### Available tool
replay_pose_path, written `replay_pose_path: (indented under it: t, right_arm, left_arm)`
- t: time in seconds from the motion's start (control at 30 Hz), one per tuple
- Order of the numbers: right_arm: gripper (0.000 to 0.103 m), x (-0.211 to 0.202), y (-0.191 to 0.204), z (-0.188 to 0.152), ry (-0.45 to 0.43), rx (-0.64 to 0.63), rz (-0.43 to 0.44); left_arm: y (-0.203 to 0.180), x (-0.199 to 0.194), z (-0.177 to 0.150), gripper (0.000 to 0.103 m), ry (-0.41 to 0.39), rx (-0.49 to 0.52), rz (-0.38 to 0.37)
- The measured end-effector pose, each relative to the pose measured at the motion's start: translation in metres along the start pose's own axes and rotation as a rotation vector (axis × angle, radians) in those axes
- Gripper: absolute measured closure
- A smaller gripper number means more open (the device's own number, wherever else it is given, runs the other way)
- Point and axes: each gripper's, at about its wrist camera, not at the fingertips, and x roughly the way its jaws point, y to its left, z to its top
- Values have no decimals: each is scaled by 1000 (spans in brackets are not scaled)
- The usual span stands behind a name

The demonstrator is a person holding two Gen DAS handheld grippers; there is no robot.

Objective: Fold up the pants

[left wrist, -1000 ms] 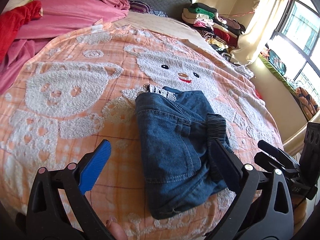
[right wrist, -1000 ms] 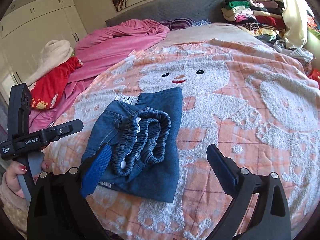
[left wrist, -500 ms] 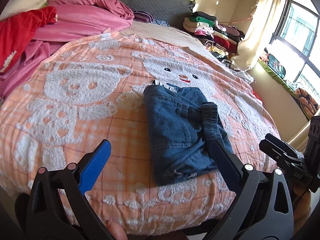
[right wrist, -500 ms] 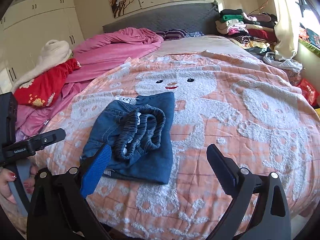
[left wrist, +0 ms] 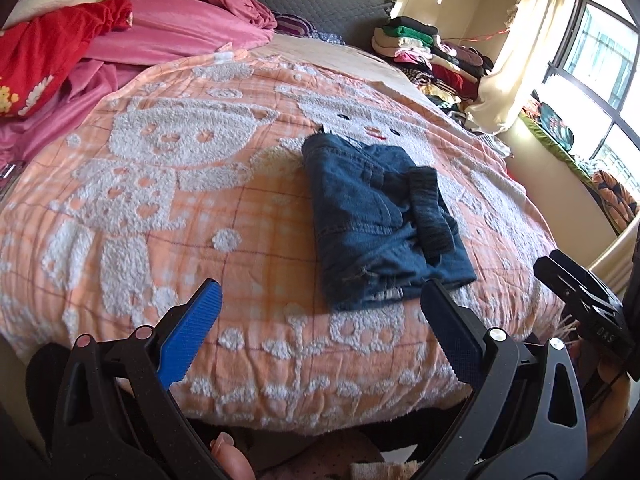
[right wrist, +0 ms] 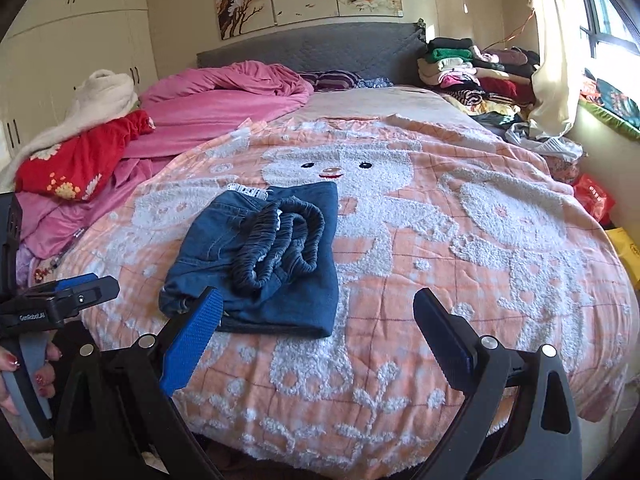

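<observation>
Bedspread [right wrist: 500, 240] holds folded pants [right wrist: 260, 256], beyond left hand-held gripper [left wrist: 320, 324].

Sunlit bedrm – grey headboard [right wrist: 312, 46], white wardrobes [right wrist: 80, 40], window [left wrist: 600, 60] w/ curtain [right wrist: 554, 40].

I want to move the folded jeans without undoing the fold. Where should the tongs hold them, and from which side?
Grip the folded jeans at the thick near edge, coming low from the foot of the bed. All layers stack there, while the elastic waistband lies loose on top.

Black frames, blue ribbed fingers [left wrist: 188, 336], silver screws; nails [right wrist: 40, 378] seemingly red-painted.
</observation>
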Motion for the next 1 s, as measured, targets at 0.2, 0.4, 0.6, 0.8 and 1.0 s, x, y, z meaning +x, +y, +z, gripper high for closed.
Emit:
replay_pose_path:
  t: [0.2, 0.4, 0.6, 0.8, 1.0]
  right_arm:
    - [7, -2, 3, -13, 25, 7, 6]
    - [7, -2, 7, -28, 62, -4, -1]
    - [7, -2, 8, -35, 71, -8, -10]
    - [7, -1, 4, -43, 88, 3, -15]
    - [7, 0, 3, -45, 94, 6, -13]
  left_arm:
    - [2, 0, -14, 10, 17, 7, 5]
    - [6, -2, -23, 10, 30, 7, 20]
    - [4, -2, -27, 10, 33, 21, 35]
    - [4, 0, -30, 10, 42, 20, 43]
    - [2, 2, -33, 10, 51, 21, 43]
